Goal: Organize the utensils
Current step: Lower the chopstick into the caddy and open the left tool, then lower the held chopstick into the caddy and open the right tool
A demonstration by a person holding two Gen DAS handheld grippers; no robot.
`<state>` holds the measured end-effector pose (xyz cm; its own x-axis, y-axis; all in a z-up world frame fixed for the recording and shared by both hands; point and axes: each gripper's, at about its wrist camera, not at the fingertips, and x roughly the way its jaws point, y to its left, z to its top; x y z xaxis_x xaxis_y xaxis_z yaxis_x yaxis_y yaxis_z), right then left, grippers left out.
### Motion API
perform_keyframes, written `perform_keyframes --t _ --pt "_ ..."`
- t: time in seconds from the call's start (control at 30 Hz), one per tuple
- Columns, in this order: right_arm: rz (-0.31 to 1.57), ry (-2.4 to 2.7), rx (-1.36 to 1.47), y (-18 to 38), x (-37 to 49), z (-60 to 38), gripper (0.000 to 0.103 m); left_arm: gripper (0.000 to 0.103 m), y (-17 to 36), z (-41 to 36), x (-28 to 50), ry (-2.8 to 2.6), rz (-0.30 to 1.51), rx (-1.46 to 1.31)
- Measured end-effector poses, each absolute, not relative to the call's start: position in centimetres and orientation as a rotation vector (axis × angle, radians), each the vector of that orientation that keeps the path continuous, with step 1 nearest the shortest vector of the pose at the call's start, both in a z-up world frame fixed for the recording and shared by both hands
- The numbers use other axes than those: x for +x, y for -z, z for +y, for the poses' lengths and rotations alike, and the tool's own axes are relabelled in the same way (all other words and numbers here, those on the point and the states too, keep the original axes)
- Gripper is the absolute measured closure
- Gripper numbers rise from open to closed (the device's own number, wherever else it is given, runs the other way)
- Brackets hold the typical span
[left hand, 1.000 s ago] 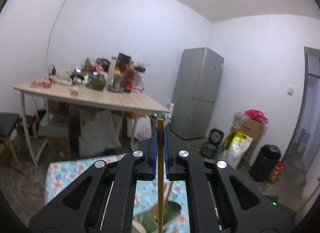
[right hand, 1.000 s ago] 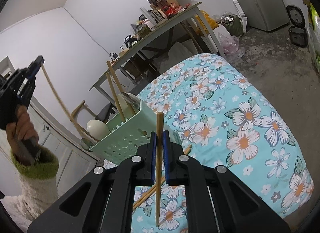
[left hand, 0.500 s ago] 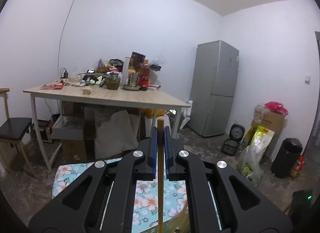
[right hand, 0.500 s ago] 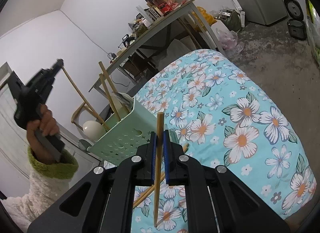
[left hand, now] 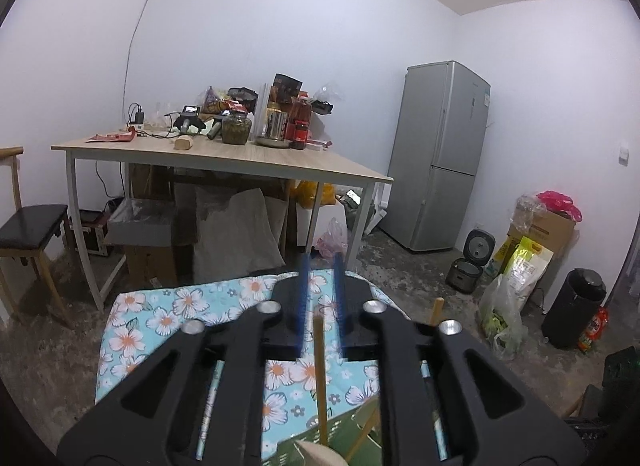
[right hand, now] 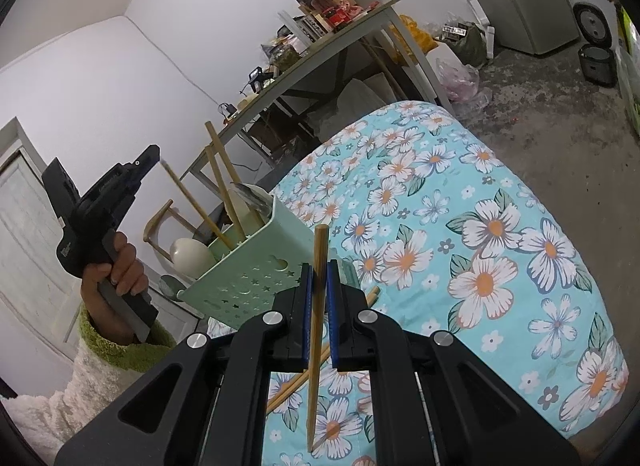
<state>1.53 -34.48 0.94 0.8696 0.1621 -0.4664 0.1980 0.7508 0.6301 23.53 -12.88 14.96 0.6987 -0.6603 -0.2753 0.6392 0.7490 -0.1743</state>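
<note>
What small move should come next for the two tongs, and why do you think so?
Probably lift the left tongs clear of the green holder. Its jaws are opening and the chopstick between them stands free of the pads, its lower end down at the holder, so it seems released. Then the right tongs, shut on another chopstick, could bring it over.

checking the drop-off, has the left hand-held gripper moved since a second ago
Yes. In the right wrist view the left hand-held gripper has come down and rightward toward the green utensil basket, its jaws opening around a chopstick.

Two tool-mounted fisheyes, shared floral cloth (left hand: pixel 168 306)
</note>
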Motion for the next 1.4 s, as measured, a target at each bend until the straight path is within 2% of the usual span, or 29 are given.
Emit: perform_keyframes --t 0.03,0.23,0.5,0.7,1.03,1.4 --pt "0.525 0.020 0.721 -1.2 1.5 -34.4 0.096 0.079 -15.0 -12.7 23.4 0.722 0.333 -0.072" --pt "0.489 0.010 0.658 -3.3 1.2 -33.7 0.096 0.068 -15.5 -10.3 21.6 0.724 0.305 -0.100" --pt "0.375 -0.047 0.593 -8.7 0.8 -32.9 0.096 0.057 -15.4 -5.6 18.1 0.723 0.312 -0.130" --pt "0.267 -0.083 0.539 -13.7 1.4 -32.7 0.096 0.051 -13.0 -2.1 15.7 0.701 0.351 -0.118" --pt "0.173 -0.095 0.410 -18.9 6.4 -30.4 0.096 0.049 -6.3 1.1 13.6 0.661 0.495 -0.063" --pt "0.193 -0.044 0.344 -18.1 13.3 -28.1 0.096 0.049 -1.7 1.4 12.4 0.696 0.586 0.009"
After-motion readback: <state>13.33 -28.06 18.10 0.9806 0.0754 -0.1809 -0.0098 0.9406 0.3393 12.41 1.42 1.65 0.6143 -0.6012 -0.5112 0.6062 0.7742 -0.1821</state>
